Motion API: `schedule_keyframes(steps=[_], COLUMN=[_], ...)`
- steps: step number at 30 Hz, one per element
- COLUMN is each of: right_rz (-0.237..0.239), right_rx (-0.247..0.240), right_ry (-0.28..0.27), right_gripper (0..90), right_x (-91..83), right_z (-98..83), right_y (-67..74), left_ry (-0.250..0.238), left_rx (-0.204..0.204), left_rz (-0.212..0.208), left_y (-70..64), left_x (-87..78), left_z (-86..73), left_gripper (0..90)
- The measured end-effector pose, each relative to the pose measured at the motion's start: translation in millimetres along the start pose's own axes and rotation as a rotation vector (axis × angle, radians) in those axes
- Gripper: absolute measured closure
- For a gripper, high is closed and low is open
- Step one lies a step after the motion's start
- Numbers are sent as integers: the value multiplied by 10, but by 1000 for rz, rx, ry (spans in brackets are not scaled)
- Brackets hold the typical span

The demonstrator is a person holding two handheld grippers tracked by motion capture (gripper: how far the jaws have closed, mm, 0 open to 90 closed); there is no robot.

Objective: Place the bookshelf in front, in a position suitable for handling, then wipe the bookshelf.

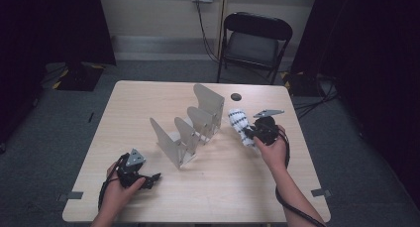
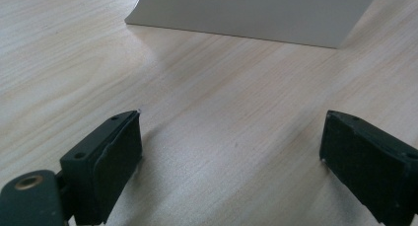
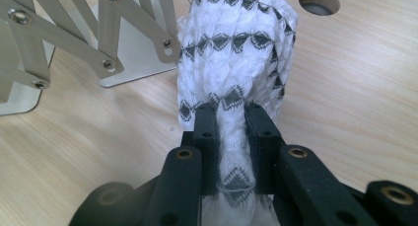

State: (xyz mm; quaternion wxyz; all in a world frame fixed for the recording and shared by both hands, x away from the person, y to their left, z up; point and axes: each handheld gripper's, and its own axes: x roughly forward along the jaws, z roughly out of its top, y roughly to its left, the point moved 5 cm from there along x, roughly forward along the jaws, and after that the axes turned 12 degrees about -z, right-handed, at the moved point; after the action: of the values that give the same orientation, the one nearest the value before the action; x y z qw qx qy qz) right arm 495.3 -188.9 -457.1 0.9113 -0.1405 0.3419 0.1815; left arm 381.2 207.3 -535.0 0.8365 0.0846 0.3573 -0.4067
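Rolled cloth: one white knit roll with dark zigzag bands [image 1: 241, 125], lifted beside the rack's far end.
Right gripper [image 3: 230, 118]: jaws pinching the roll's fabric.
Left gripper [image 2: 230, 147]: jaws spread, nothing between them, low over the table [image 1: 223, 182].
Rack: one metal divider rack [image 1: 190, 128], four upright plates.
Writing: none readable.

Tongs [image 2: 231, 152] agape — bare table [image 2: 212, 97].
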Motion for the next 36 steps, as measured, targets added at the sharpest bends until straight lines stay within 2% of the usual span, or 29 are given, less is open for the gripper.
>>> schedule_keyframes(steps=[6, 12, 14, 15, 16, 18, 22, 23, 27, 28, 30, 31, 36], right_rz=[-6, -19, -16, -16, -26, -20, -3, 11, 31, 45, 51, 56, 79], right_rx=[-8, -5, -9, -9, -22, -23, -20, -33, -62, -76, -82, -90, -86], right_ry=[-14, -46, -77, -77, -105, -127, -153, -151, -132, -118, -107, -86, -63], right_gripper=[784, 784, 784, 784, 784, 784, 784, 784, 784, 784, 784, 784, 784], right_x=[-66, -179, -257, -257, -324, -362, -376, -346, -257, -184, -142, -58, 81], right_z=[53, 193, 310, 310, 431, 529, 658, 683, 620, 541, 495, 404, 248], right_y=[-22, -55, -43, -43, -29, -16, 28, 93, 228, 306, 339, 393, 474], left_ry=[-2, -2, -2, -2, -2, -2, -2, -2, -2, -4, -2, -6, 0], left_rx=[-7, -7, -7, -7, -7, -7, -7, -7, -7, -9, -4, -8, -4], left_rz=[4, 4, 5, 5, 5, 4, 4, 4, 5, 5, 7, 10, 10], left_y=[-5, -6, -6, -6, -6, -5, -5, -6, -6, -8, -5, -10, -8], left_x=[-3, -3, -3, -3, -3, -3, -3, -3, -4, -3, -7, -7, -14], left_z=[-4, -5, -5, -5, -5, -5, -5, -5, -5, -6, -6, -9, -13], left_gripper=[90, 90, 90, 90, 89, 89, 89, 90, 90, 90, 90, 90, 90])
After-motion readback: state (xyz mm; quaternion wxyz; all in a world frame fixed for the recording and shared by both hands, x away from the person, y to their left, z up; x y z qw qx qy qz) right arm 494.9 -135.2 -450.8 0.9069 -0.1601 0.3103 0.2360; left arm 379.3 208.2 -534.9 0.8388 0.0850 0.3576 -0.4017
